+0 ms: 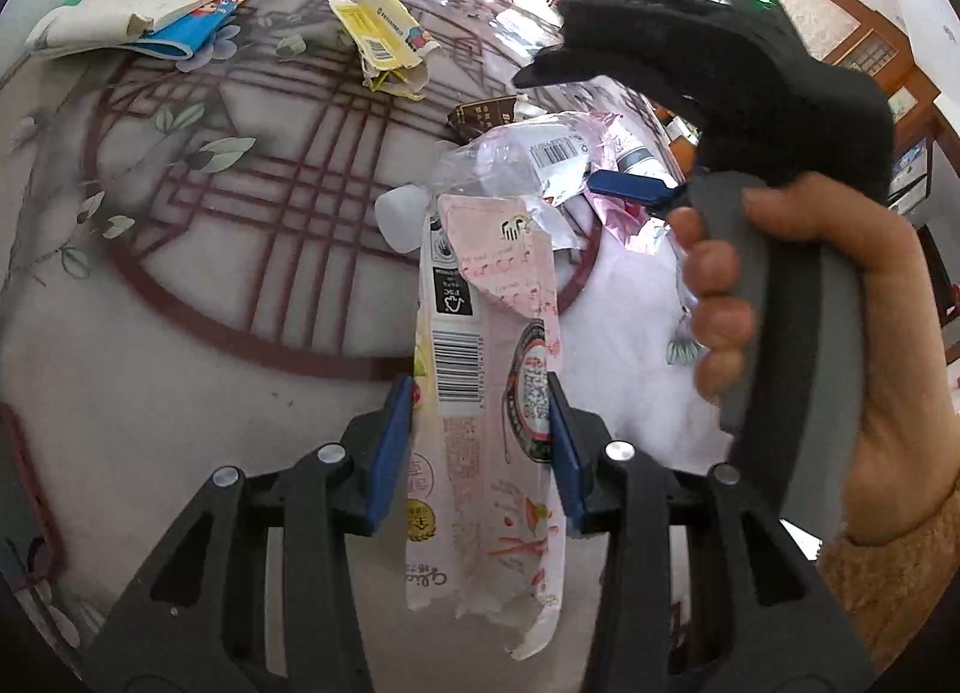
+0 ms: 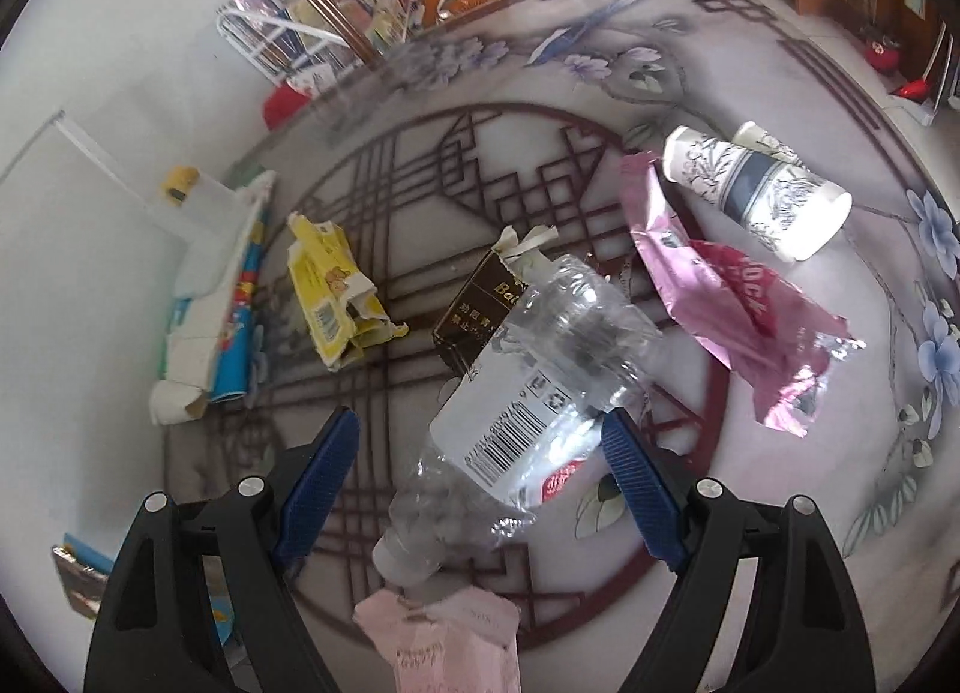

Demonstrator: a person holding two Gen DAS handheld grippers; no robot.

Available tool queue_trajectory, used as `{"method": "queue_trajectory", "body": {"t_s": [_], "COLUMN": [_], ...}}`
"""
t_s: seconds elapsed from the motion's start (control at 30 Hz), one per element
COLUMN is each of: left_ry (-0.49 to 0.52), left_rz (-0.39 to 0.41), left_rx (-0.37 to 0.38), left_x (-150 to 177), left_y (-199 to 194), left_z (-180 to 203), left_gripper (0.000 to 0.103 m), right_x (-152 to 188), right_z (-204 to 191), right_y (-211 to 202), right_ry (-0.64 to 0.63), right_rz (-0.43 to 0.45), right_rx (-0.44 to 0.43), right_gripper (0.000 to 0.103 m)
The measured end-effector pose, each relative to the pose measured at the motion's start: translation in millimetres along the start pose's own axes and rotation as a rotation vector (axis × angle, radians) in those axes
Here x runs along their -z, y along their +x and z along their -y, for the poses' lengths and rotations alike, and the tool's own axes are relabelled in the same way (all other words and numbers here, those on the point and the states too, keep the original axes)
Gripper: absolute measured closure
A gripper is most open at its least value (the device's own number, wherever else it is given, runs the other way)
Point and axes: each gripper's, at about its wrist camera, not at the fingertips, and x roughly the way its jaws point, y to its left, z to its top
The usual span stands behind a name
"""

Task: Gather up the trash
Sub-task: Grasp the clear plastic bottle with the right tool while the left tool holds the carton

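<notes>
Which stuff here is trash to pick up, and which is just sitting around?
Trash:
- pink carton, held in the left tool
- crushed clear bottle
- yellow wrapper
- brown packet
- pink foil bag
- paper cups

Just sitting around:
- picture book
- wire rack
</notes>
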Motion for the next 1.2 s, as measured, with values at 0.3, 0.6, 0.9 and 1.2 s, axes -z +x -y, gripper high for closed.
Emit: {"method": "queue_trajectory", "body": {"t_s": [0.3, 0.6, 0.9, 1.2], "left_ry": [-0.026, -0.070, -0.073, -0.063], "left_rz": [-0.018, -0.023, -0.028, -0.022], "left_rx": [0.023, 0.028, 0.009, 0.019], "left_x": [2.7, 10.8, 14.9, 9.6], "left_y": [1.8, 4.3, 6.9, 4.6], "left_z": [-2.8, -9.0, -9.3, -7.7], "left_gripper": [0.062, 0.062, 0.062, 0.061], "right_x": [6.7, 11.2, 13.0, 19.4], "right_z": [-2.7, -16.4, -25.6, -45.4], "right_y": [26.2, 38.3, 47.0, 52.5], "right_ry": [-0.062, -0.160, -0.199, -0.399], "right_rz": [-0.042, -0.052, -0.062, -0.066], "right_rx": [0.108, 0.168, 0.187, 0.252], "right_gripper": [0.022, 0.019, 0.019, 0.030]}}
